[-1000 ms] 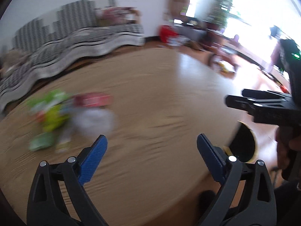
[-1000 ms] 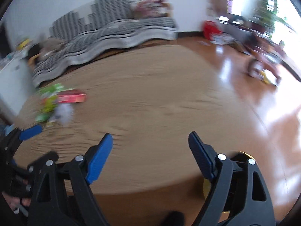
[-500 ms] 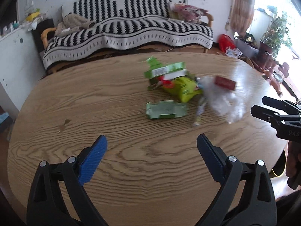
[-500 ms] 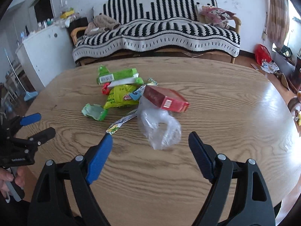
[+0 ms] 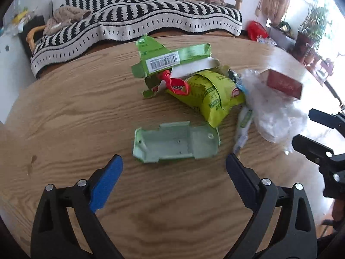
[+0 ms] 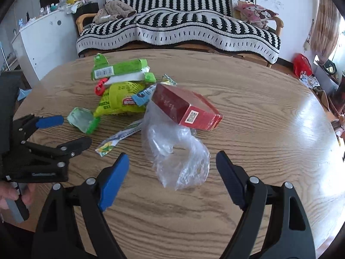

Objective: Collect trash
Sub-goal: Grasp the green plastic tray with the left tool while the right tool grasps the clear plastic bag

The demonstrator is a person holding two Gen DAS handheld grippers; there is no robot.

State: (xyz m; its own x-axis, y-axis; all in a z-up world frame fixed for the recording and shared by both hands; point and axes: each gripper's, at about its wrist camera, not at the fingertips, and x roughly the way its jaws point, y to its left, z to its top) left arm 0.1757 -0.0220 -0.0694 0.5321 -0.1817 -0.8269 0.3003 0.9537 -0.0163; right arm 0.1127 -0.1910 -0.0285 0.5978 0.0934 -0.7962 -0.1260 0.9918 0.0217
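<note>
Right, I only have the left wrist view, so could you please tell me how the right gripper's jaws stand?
Observer: The right gripper is wide open, with nothing between its pads.
Operator: Thank you. What lies in front of it?
Observer: The clear plastic bag lies crumpled on the table, just beyond the fingertips and roughly centred between them.
Operator: And does the red box show any marking on its near end?
Observer: Yes, the red box has a small white printed label on the end that faces the right camera.
</note>
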